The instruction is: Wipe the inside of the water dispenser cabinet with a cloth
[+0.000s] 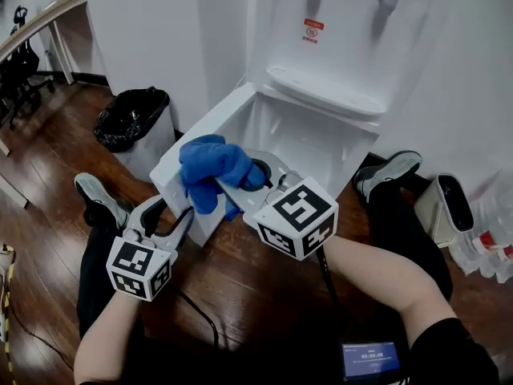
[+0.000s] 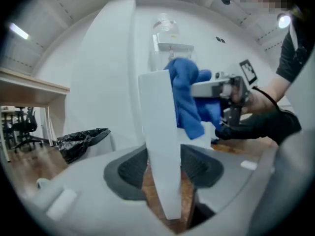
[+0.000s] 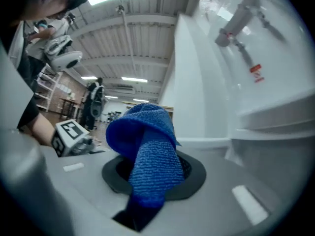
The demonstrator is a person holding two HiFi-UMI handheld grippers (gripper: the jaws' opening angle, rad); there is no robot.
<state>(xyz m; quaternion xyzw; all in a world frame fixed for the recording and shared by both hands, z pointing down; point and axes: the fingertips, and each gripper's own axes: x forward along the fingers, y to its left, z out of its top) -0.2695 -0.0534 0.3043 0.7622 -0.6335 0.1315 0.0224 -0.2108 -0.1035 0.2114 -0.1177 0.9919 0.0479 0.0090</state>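
Observation:
The white water dispenser (image 1: 345,38) stands ahead with its lower cabinet (image 1: 313,139) open and its white door (image 1: 216,115) swung out to the left. My left gripper (image 1: 175,208) is shut on the door's free edge; in the left gripper view the door panel (image 2: 160,132) stands upright between the pads of that gripper (image 2: 165,168). My right gripper (image 1: 240,187) is shut on a bunched blue cloth (image 1: 210,165), held against the door's upper part, in front of the cabinet opening. The cloth (image 3: 147,151) hangs folded out of the right gripper (image 3: 152,173).
A bin with a black bag (image 1: 132,123) stands left of the dispenser. The person's shoes (image 1: 96,195) (image 1: 389,171) rest on the wooden floor on either side. A white appliance (image 1: 445,207) and plastic bottles (image 1: 489,247) sit at the right. A small screen (image 1: 370,361) lies near the bottom edge.

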